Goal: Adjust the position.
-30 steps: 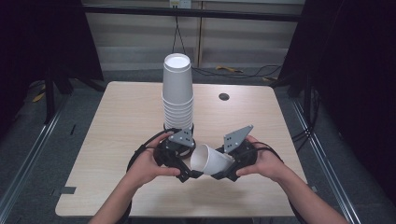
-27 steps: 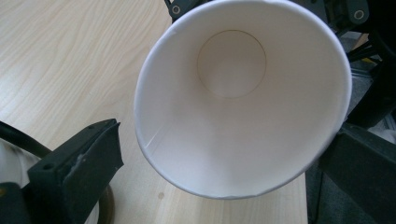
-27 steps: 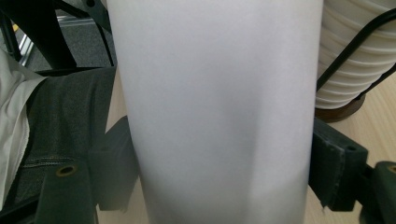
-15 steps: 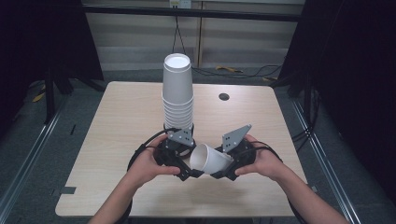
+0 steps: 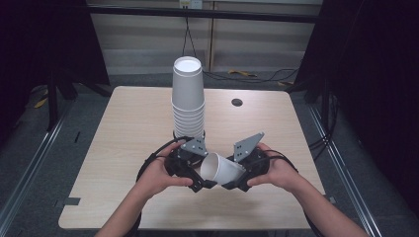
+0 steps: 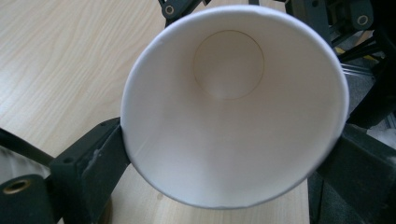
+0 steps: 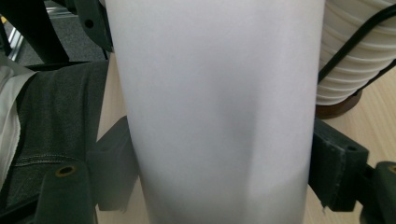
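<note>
Left gripper [image 5: 203, 183] jaws just closed onto paper cup [image 5: 222, 169] rim; right gripper [image 5: 236, 183] pinches cup body near table's [image 5: 118, 148] front edge: handover likely.

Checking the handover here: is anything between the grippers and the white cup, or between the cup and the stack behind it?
Nothing visible. The left gripper has its jaws at the white cup's rim, and the right gripper clamps its body. The bare table lies between the cup and the stack of cups.
</note>
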### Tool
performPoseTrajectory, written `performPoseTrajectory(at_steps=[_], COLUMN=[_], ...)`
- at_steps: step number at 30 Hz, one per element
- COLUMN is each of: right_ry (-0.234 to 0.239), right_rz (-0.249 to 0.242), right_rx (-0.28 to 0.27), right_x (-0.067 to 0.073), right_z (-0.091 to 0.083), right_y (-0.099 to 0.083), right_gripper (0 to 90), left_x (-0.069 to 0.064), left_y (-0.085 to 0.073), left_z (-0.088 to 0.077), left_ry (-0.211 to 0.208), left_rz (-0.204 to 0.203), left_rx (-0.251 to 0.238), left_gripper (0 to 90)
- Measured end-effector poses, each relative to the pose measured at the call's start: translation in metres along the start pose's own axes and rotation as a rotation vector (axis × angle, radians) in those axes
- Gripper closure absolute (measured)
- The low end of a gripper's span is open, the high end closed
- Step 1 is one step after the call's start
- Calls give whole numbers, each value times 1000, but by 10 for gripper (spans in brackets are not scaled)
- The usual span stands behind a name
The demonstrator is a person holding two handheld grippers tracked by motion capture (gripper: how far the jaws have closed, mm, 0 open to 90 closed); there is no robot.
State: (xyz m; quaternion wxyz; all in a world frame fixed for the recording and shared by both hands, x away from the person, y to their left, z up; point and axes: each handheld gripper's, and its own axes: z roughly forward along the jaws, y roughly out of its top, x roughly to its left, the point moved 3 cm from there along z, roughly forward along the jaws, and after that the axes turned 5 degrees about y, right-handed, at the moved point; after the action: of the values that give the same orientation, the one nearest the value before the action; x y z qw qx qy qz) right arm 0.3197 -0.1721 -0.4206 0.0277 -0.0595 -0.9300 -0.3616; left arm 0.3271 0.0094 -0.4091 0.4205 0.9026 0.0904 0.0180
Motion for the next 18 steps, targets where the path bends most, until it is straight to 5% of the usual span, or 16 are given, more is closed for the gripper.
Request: performPoseTrajectory(at_steps=[18], right_ry=[-3], right_rz=[16], right_rx=[-57], right_x=[-1], right_z=[7], right_y=[1], right_gripper=[219], left_x=[-2], left_y=[5], left_z=[-9], left_ry=[46], left_rz=[7], left_rx=[30], left_gripper=[110])
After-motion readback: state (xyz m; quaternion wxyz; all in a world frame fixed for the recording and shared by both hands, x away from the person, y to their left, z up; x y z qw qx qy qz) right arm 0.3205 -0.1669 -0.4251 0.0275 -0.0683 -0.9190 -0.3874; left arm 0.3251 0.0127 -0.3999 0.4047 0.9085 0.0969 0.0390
